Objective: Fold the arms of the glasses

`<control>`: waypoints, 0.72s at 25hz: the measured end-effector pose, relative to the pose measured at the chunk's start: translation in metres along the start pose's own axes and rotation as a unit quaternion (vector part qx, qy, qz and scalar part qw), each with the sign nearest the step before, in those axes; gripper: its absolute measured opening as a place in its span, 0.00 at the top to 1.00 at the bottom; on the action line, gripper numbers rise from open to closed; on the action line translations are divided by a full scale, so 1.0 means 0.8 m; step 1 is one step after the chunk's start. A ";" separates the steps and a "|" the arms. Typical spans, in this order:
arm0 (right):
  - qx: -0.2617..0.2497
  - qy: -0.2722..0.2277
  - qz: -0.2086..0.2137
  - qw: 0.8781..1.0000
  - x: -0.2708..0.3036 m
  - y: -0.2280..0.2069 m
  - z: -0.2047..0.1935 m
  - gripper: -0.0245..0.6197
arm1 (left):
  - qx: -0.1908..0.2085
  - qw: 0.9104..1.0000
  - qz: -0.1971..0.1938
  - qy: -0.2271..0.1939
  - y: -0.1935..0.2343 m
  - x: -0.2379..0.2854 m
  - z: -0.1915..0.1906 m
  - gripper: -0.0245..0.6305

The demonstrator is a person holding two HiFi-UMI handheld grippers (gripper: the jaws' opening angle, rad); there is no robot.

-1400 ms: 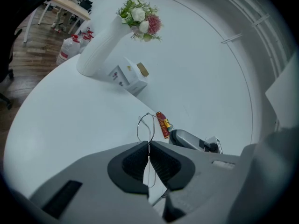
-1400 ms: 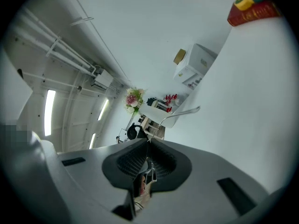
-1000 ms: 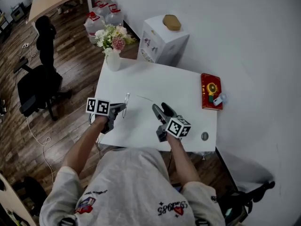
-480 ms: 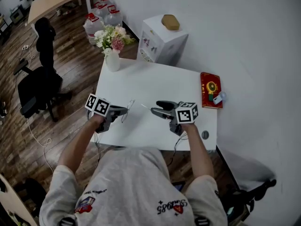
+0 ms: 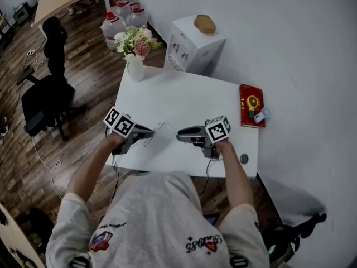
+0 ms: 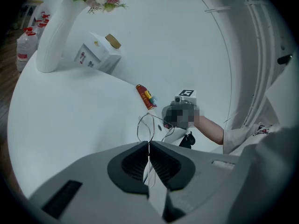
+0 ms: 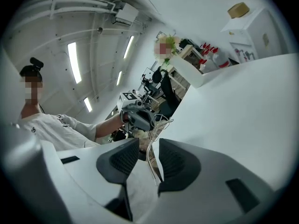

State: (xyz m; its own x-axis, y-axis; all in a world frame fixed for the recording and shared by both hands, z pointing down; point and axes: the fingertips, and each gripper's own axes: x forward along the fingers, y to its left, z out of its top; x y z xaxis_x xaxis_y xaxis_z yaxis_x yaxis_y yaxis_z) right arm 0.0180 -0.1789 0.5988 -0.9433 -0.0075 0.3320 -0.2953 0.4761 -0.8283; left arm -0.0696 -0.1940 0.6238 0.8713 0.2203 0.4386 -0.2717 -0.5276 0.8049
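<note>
The thin wire glasses (image 5: 158, 129) hang above the white table (image 5: 184, 96) near its front edge, between my two grippers. My left gripper (image 5: 152, 133) is shut on the glasses (image 6: 148, 124), whose wire rims stick out past the tips (image 6: 149, 146). My right gripper (image 5: 179, 134) points left at it, tip to tip. Its jaws are closing, and one arm of the glasses (image 7: 153, 164) runs between them beside the right pad (image 7: 174, 164), with a gap still showing around (image 7: 149, 149). The left gripper (image 7: 138, 117) faces it in that view.
A white vase of flowers (image 5: 134, 65) stands at the table's far left corner. A red book (image 5: 251, 106) lies at the right edge, with a small round object (image 5: 242, 161) near the front right corner. A white box (image 5: 194, 44) and an office chair (image 5: 47, 102) stand off the table.
My right gripper has swung round to point left at the left gripper, and its jaws have narrowed. The left gripper has shifted a little to the right with the glasses.
</note>
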 end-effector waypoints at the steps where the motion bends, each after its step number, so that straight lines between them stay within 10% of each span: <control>1: 0.002 0.006 0.003 1.000 0.003 0.001 -0.002 0.80 | 0.003 1.000 0.000 0.003 0.000 0.000 -0.001 0.94; 3: 0.001 0.013 0.000 1.000 0.007 -0.002 -0.005 0.94 | 0.006 1.000 0.000 0.007 0.000 0.000 -0.001 0.94; 18: 0.045 -0.131 -0.008 0.990 0.062 -0.016 0.017 0.94 | -0.037 0.996 0.012 -0.085 0.012 -0.006 0.026 0.94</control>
State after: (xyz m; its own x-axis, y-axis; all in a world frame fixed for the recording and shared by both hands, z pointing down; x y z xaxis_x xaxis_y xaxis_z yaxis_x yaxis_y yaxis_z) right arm -0.0269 -0.1972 0.6195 -0.9417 -0.2488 0.2266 -0.3120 0.3932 -0.8649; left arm -0.0679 -0.2172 0.6207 0.9193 0.0633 0.3884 -0.3164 -0.4678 0.8252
